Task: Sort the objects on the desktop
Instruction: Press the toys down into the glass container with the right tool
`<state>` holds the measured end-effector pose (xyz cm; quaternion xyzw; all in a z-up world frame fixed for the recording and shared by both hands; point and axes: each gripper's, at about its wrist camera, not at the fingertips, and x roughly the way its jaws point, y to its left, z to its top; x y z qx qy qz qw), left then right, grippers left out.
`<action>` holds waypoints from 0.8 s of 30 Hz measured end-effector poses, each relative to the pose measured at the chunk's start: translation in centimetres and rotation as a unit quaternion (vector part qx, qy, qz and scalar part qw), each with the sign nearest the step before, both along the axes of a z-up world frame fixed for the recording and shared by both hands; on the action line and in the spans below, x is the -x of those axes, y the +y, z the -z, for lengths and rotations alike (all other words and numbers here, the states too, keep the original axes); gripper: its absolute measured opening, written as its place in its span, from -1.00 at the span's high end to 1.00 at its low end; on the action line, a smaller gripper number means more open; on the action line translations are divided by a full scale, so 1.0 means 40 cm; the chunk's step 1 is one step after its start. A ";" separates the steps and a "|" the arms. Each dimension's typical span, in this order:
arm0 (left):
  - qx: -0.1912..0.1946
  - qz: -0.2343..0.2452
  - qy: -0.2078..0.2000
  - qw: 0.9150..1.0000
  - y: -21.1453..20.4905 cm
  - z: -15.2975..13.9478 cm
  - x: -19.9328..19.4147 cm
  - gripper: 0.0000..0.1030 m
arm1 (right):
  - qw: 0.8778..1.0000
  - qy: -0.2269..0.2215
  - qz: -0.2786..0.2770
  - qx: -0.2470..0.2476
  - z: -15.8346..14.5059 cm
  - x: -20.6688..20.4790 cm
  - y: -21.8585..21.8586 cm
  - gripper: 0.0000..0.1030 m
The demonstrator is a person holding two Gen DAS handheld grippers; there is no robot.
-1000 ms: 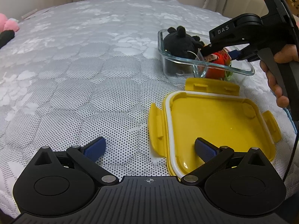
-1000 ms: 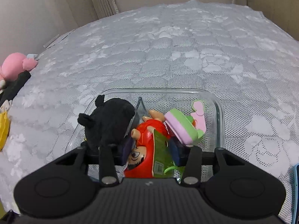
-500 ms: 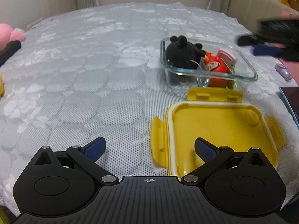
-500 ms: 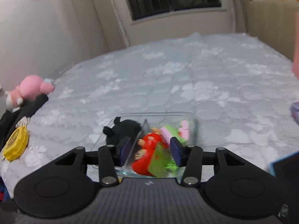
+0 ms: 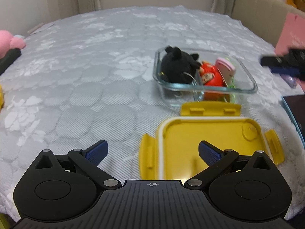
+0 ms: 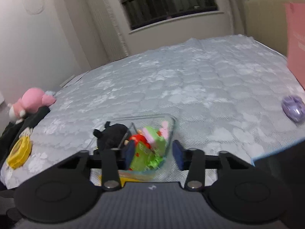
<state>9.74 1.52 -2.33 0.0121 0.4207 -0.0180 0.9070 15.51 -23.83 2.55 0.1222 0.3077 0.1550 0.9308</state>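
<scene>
A clear glass container [image 5: 209, 90] stands on the quilted bed and holds a black plush [image 5: 177, 64], a red doll [image 5: 211, 76] and a pink-and-green toy [image 5: 225, 68]. Its yellow lid [image 5: 209, 143] lies upside down just in front of it. My left gripper [image 5: 152, 150] hangs open over the lid's left edge, holding nothing. My right gripper [image 6: 154, 152] is raised behind the container [image 6: 172, 122]; its jaws are closing on nothing, with the toys seen beyond the gap. In the left wrist view it shows blurred at the right edge [image 5: 268, 64].
A pink plush [image 6: 32, 103] and a yellow round object [image 6: 19, 150] lie at the bed's left edge. A purple mouse [image 6: 293, 107] sits to the right, near a pink box [image 6: 296, 43]. A dark blue-edged tablet [image 5: 297, 110] lies right of the lid.
My right gripper has pulled back and up out of the glass container, leaving the toys inside. The left gripper has drawn back slightly, still open.
</scene>
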 end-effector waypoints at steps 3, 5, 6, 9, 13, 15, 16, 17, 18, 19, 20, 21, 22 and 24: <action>-0.001 0.017 0.004 1.000 -0.016 0.008 0.010 -1.00 | 0.999 -0.006 -0.039 0.037 -0.013 -0.046 0.074 0.20; -0.004 0.029 0.005 1.000 -0.026 0.011 0.019 -1.00 | 0.994 -0.014 -0.070 0.081 -0.016 -0.076 0.147 0.16; -0.006 0.034 0.005 0.999 -0.030 0.013 0.023 -1.00 | 0.991 -0.019 -0.083 0.100 -0.013 -0.088 0.183 0.05; -0.011 0.042 0.005 0.999 -0.032 0.016 0.029 -1.00 | 0.981 -0.029 -0.115 0.153 0.000 -0.127 0.291 0.04; -0.013 0.036 0.004 0.999 -0.006 0.017 0.037 -1.00 | 0.963 -0.035 -0.134 0.232 0.038 -0.169 0.409 0.06; -0.008 0.026 0.005 1.000 0.014 0.019 0.037 -1.00 | 0.955 -0.032 -0.133 0.264 0.064 -0.181 0.440 -0.04; -0.003 0.020 0.007 1.000 0.026 0.022 0.035 -1.00 | 0.959 -0.030 -0.128 0.251 0.069 -0.185 0.439 -0.03; 0.003 0.014 0.008 1.000 0.036 0.024 0.033 -1.00 | 0.967 -0.015 -0.119 0.223 0.072 -0.194 0.430 0.06; 0.009 0.008 0.010 1.000 0.045 0.026 0.030 -1.00 | 0.977 0.003 -0.103 0.188 0.071 -0.203 0.416 0.07; 0.015 0.002 0.013 1.000 0.052 0.029 0.027 -1.00 | 0.986 0.025 -0.078 0.144 0.068 -0.211 0.395 0.09; 0.020 -0.002 0.015 1.000 0.058 0.030 0.025 -1.00 | 0.992 0.049 -0.058 0.104 0.065 -0.217 0.373 0.12; 0.024 -0.002 0.015 1.000 0.061 0.030 0.024 -1.00 | 0.994 0.070 -0.048 0.074 0.063 -0.217 0.355 0.14; 0.026 -0.001 0.015 1.000 0.061 0.030 0.024 -1.00 | 0.993 0.081 -0.050 0.068 0.061 -0.212 0.347 0.15; 0.026 0.002 0.013 1.000 0.058 0.027 0.024 -1.00 | 0.992 0.093 -0.058 0.066 0.058 -0.195 0.339 0.16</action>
